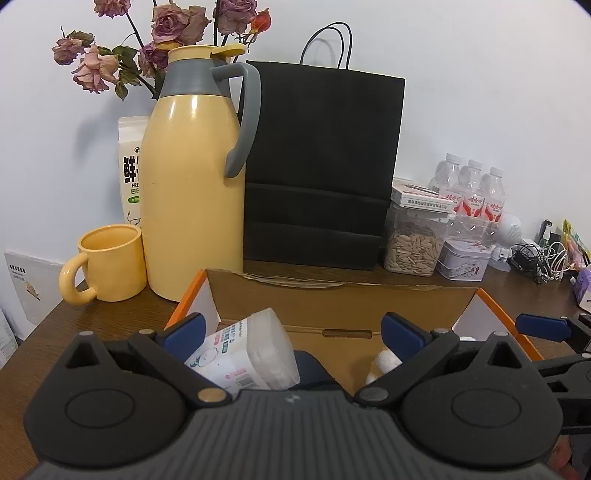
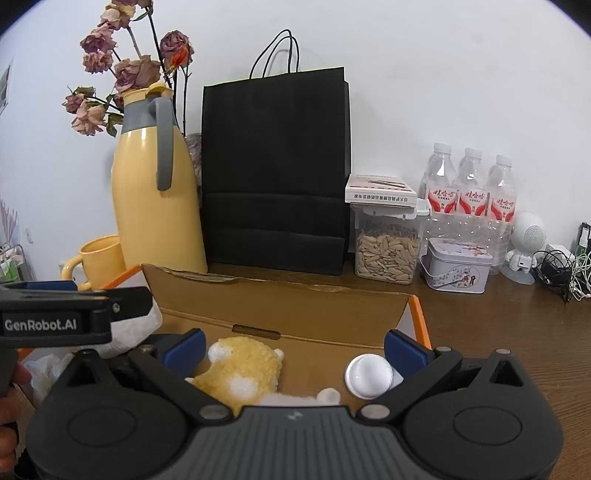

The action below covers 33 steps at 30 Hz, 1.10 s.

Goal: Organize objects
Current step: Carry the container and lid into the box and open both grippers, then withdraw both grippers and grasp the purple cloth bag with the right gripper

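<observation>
Both grippers hang over the open cardboard box on the brown surface. The left gripper, jaws released, stands above a plastic tub. The right gripper, jaws likewise spread, grips nothing above the yellow plush toy and white disc inside the box.

Along the far wall you have a yellow jug with a grey handle, standing upright, and a yellow mug just beside it on the left. Behind the jug you see dried roses and a white carton. Right of the jug stands a black paper bag. Further right you find a clear jar of seeds with a flat box on its lid, three water bottles, a small tin near them, a white robot figure and tangled cables, all on the brown table.
</observation>
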Tool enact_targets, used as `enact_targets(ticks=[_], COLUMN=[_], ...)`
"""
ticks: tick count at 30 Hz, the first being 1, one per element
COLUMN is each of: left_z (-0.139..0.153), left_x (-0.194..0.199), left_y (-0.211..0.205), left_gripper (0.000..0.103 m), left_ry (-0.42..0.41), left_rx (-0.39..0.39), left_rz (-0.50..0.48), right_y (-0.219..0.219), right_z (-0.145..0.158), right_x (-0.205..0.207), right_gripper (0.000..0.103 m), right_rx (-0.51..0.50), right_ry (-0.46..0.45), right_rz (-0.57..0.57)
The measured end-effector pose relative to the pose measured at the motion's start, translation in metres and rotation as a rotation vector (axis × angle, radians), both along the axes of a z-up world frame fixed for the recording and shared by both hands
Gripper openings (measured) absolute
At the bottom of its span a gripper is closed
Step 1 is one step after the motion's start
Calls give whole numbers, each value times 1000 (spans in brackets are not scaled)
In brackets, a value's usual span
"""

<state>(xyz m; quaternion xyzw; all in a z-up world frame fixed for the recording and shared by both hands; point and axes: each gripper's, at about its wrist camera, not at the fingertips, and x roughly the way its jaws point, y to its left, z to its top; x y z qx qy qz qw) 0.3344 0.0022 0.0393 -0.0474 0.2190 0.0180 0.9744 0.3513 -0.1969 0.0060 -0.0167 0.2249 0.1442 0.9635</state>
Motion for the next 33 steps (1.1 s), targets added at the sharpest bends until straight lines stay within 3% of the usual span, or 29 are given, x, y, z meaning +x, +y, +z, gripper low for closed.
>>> enact_targets(ticks=[16,26,33], left_z=[8,10,-11], left_x=[-26,-88,-132], left_y=[5,11,13], left_gripper=[103,103,103], left_ry=[-10,-103,-93], left_rx=[4,21,14], left_rz=[-13,-40,-95], right_y=[-1,-11,-12], right_z=[12,1,-18], right_x=[-34,-89,-131], right_gripper=[103,103,103], right_rx=[-14,-10,-56], right_ry=[-28,-22,7], right_rz=[49,77,88])
